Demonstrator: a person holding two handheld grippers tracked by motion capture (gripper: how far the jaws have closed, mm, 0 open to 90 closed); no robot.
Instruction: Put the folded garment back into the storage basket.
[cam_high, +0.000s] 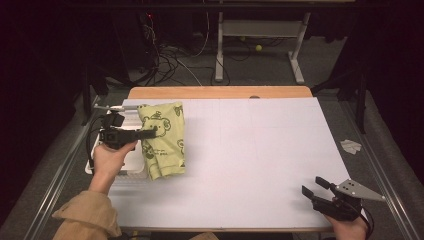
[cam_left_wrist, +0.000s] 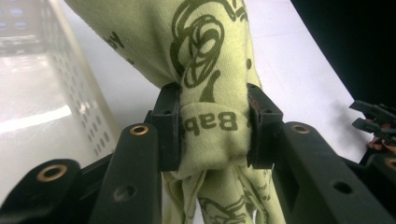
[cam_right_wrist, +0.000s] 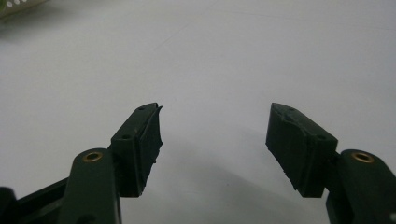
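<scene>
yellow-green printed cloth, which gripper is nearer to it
Left. The left gripper is clamped on a bunched fold of the yellow-green cloth by the white basket. The right gripper rests open at the table's near right corner, well apart.

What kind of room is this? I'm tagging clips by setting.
Probably a lab recording bench: a white-covered table, loose cables on the floor, and a bare desk frame behind it.

Left gripper (cam_left_wrist: 214, 135) clamped on bunched yellow-green printed cloth (cam_left_wrist: 205, 56), frame centre. White perforated basket (cam_left_wrist: 88, 112) at left. Right gripper (cam_left_wrist: 376, 119) at right edge.
</scene>
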